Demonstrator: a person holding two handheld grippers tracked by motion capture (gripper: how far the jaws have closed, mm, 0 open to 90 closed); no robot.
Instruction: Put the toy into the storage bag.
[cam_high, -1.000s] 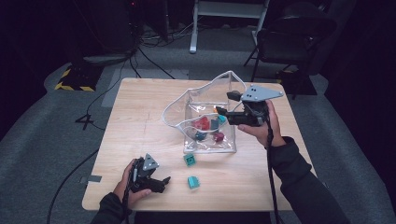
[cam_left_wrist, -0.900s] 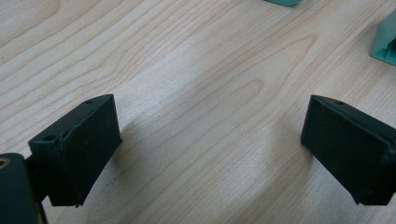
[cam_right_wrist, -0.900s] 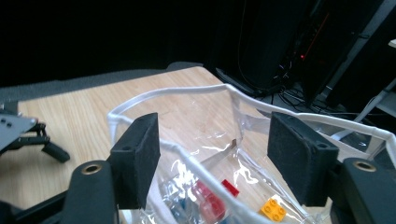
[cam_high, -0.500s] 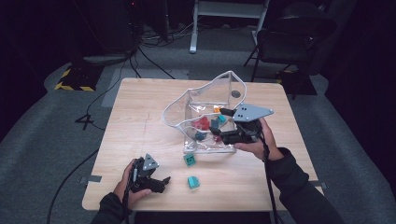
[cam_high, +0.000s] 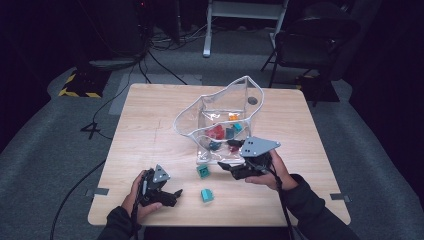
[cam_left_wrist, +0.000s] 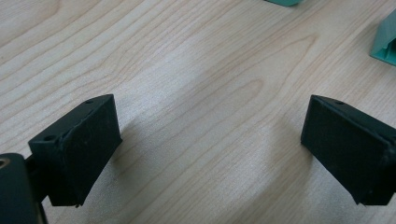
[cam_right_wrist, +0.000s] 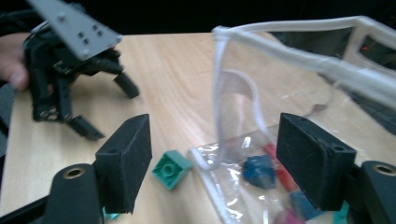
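Observation:
A clear plastic bag (cam_high: 220, 107) with a white rim stands open in the middle of the table and holds several coloured bricks (cam_high: 217, 131). A green brick (cam_high: 202, 171) lies just in front of the bag, and a teal brick (cam_high: 207, 195) lies nearer the front edge. My right gripper (cam_high: 227, 169) is open, low at the bag's front corner, pointing left; the green brick (cam_right_wrist: 171, 169) and the bag's rim (cam_right_wrist: 224, 84) sit between its jaws. My left gripper (cam_high: 175, 196) rests open on the table left of the teal brick (cam_left_wrist: 385, 39), nothing between its jaws.
The wooden table (cam_high: 150, 115) has bare room on its left and far sides. A chair (cam_high: 310, 45) and a stand (cam_high: 240, 20) are beyond the far edge. Cables (cam_high: 100, 125) run over the floor at the left. The left gripper (cam_right_wrist: 109, 109) faces my right one.
My right gripper has come down from above the bag toward the front, ending low beside the bag's front corner near the green brick. The left gripper has stayed put.

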